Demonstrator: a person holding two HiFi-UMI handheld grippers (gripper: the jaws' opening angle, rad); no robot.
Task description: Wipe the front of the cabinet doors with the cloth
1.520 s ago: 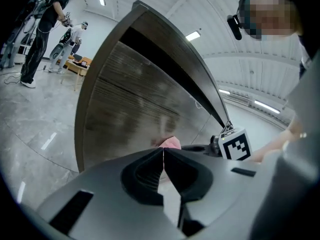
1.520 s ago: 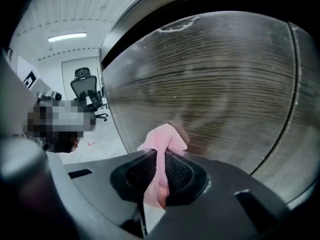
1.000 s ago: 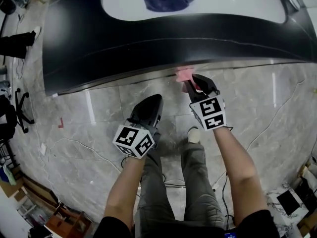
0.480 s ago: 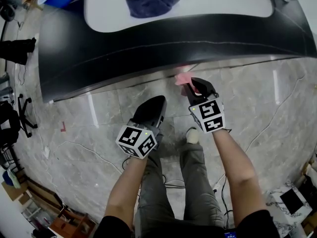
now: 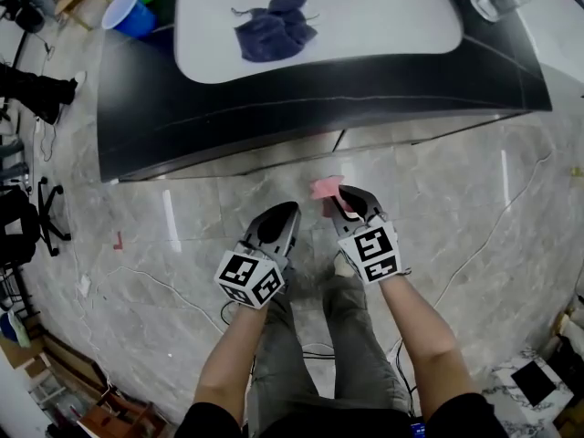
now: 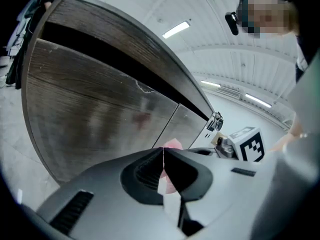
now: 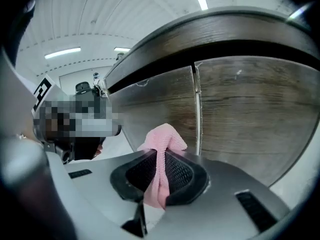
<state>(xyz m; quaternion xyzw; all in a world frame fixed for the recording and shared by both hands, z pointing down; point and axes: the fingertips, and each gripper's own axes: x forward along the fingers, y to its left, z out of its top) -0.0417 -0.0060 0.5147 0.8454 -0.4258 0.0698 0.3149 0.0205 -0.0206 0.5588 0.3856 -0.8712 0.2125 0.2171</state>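
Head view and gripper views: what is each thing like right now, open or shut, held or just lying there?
Left gripper: shut, nothing held.
Right gripper: shut on the pink cloth.
Pink cloth: bunched, pinched between the jaws.
Cabinet doors: both closed.
Dark blue cloth: crumpled, lying loose on the white countertop.

Left tool (image 5: 279,219) and right tool (image 5: 344,201) sit low, side by side, pointing forward; left jaws pressed together, empty, right jaws clamped on pink cloth (image 7: 161,151).
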